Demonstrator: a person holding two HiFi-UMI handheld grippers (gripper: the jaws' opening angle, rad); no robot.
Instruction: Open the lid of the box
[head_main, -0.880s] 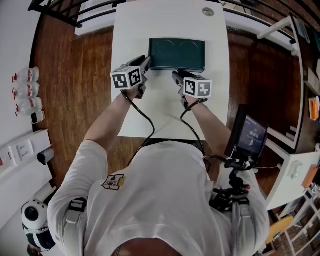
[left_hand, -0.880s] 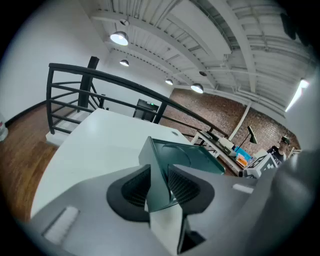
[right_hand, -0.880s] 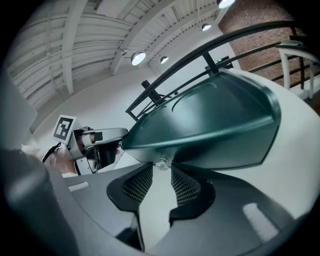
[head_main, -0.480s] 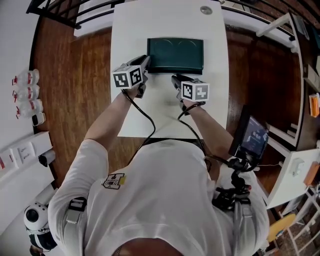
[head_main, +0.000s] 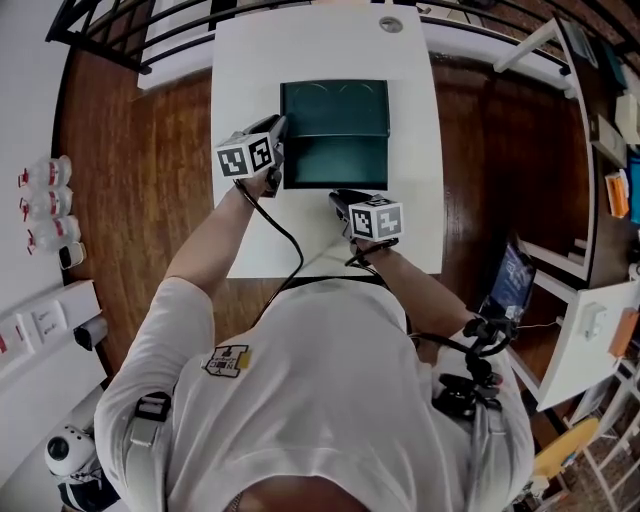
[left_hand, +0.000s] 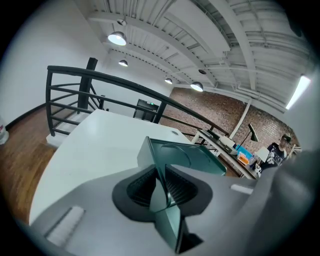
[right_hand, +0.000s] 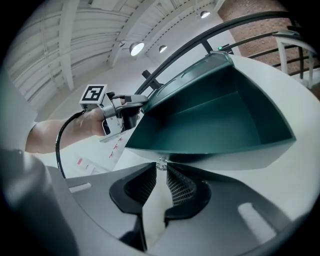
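Note:
A dark green box (head_main: 335, 108) sits on the white table (head_main: 250, 60), and its far panel carries two arcs. A second plain green panel, the lid (head_main: 335, 160), lies in front of it. In the right gripper view the lid (right_hand: 215, 115) shows its hollow inside, lifted off the table. My right gripper (head_main: 338, 196) is just in front of the lid's near edge. It (right_hand: 161, 170) is shut on a small metal clasp (right_hand: 160, 162) there. My left gripper (head_main: 277, 135) is at the box's left side. It (left_hand: 161, 182) is shut on a thin green edge, with the arced panel (left_hand: 195, 157) beyond.
A small round disc (head_main: 391, 24) lies near the table's far edge. A dark railing (head_main: 110, 40) runs behind the table over wooden floor. Bottles (head_main: 45, 205) stand on the floor at left. A screen on a stand (head_main: 515, 275) and shelves are at right.
The box now shows about twice as deep, with a second green panel at its front. My right gripper has drawn back toward the person. The left gripper stays at the box's left side.

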